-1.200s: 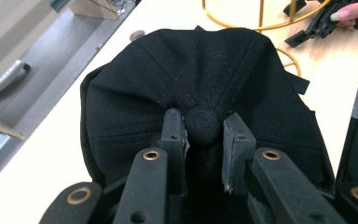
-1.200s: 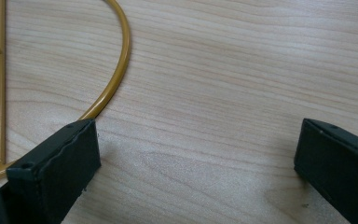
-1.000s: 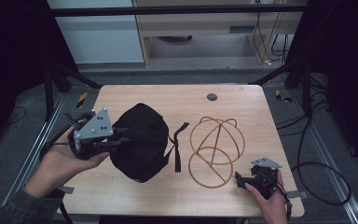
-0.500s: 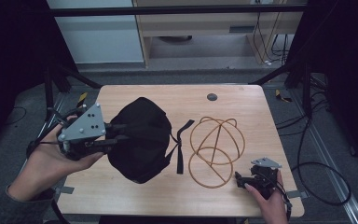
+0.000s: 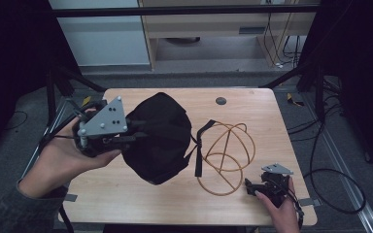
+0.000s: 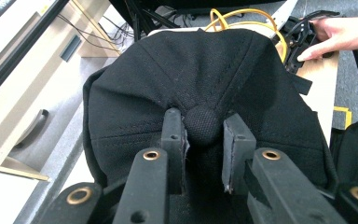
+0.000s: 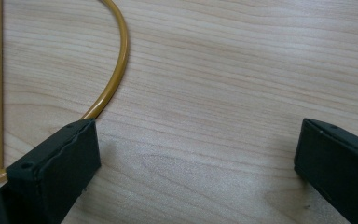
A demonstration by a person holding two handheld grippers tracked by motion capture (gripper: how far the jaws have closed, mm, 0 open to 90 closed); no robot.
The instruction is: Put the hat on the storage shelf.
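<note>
We have the left gripper point(image 5: 126, 137) pinched shut on the crown button of the black cap point(image 5: 160, 136), lifted over the tabletop's left edge; our right gripper point(image 5: 252, 187) rests wide open near the front-right corner beside the yellow wire frame point(image 5: 226, 158); setting the cap on it looks still ahead.

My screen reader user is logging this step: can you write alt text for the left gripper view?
The left tongs are shut on the top button of a black cap, whose crown spreads out ahead of them. Past it lie a yellow wire frame on the wooden table and a hand with the right tongs.
</note>
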